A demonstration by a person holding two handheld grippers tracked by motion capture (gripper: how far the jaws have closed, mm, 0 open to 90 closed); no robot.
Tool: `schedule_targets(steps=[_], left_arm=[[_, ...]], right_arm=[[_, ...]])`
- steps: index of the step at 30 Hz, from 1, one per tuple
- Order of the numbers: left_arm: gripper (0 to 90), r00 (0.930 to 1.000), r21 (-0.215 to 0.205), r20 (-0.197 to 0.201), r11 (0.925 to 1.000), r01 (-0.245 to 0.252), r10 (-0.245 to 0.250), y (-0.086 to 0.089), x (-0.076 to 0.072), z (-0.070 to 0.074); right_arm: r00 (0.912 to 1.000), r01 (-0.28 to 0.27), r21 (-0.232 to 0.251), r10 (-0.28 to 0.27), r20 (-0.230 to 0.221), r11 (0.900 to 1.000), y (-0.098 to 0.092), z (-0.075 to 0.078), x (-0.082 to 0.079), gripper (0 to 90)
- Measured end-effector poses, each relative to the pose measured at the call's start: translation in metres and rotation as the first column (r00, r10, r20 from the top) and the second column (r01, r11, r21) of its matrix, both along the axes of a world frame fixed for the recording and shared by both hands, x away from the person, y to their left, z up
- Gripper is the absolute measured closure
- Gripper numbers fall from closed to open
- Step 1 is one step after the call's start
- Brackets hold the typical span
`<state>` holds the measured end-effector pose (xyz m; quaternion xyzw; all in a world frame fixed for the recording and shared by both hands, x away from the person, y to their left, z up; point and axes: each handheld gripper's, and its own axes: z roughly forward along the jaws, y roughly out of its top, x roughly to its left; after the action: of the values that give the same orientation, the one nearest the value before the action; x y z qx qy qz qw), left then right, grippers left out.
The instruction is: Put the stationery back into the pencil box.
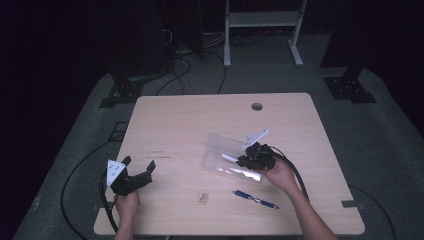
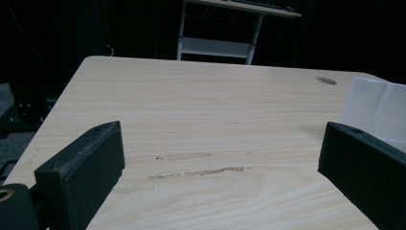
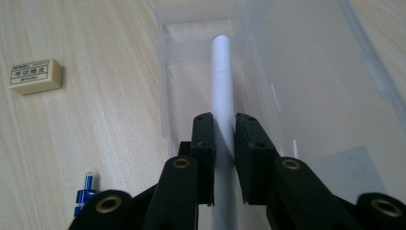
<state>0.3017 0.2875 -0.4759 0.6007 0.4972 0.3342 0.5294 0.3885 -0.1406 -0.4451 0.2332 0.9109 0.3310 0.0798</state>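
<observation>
My right gripper [image 3: 223,125] is shut on a white pen [image 3: 222,76], whose far end reaches over the open side of a clear plastic case [image 3: 306,91]. In the high view the right gripper [image 1: 246,159] holds the white pen [image 1: 229,158] over the clear case [image 1: 222,150] at mid-table. A blue pen [image 1: 255,199] lies near the front edge, and its tip [image 3: 85,194] shows beside my right jaws. A small beige eraser [image 1: 202,197] [image 3: 36,75] lies on the wood. My left gripper [image 1: 139,167] [image 2: 218,158] stands open over bare table at the front left.
The wooden table [image 1: 175,125] has a cable hole [image 1: 257,106] near its far edge. A white metal stand [image 1: 262,25] and black equipment bases [image 1: 350,87] stand on the grey floor beyond. Cables trail from both grippers.
</observation>
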Motion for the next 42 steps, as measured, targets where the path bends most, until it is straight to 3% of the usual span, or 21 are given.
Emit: schedule_targets(steps=[4, 28, 42], left_arm=[[1.1, 1.0000, -0.001, 0.002, 1.0000, -0.003, 0.003, 0.000, 0.000, 0.000], [1.1, 1.0000, -0.004, 0.003, 1.0000, -0.003, 0.003, 0.000, 0.000, 0.000], [1.1, 0.9999, -0.003, 0.011, 1.0000, -0.008, 0.008, 0.000, -0.001, 0.000]], right_arm=[[0.9999, -0.010, -0.022, 0.010, -0.001, 1.000, 0.003, -0.005, 0.002, 78.1], [0.9985, 0.022, -0.041, -0.024, -0.049, 0.999, 0.008, -0.021, 0.012, 77.9], [0.9987, 0.029, -0.041, -0.031, -0.039, 0.999, 0.009, -0.022, 0.012, 75.0]])
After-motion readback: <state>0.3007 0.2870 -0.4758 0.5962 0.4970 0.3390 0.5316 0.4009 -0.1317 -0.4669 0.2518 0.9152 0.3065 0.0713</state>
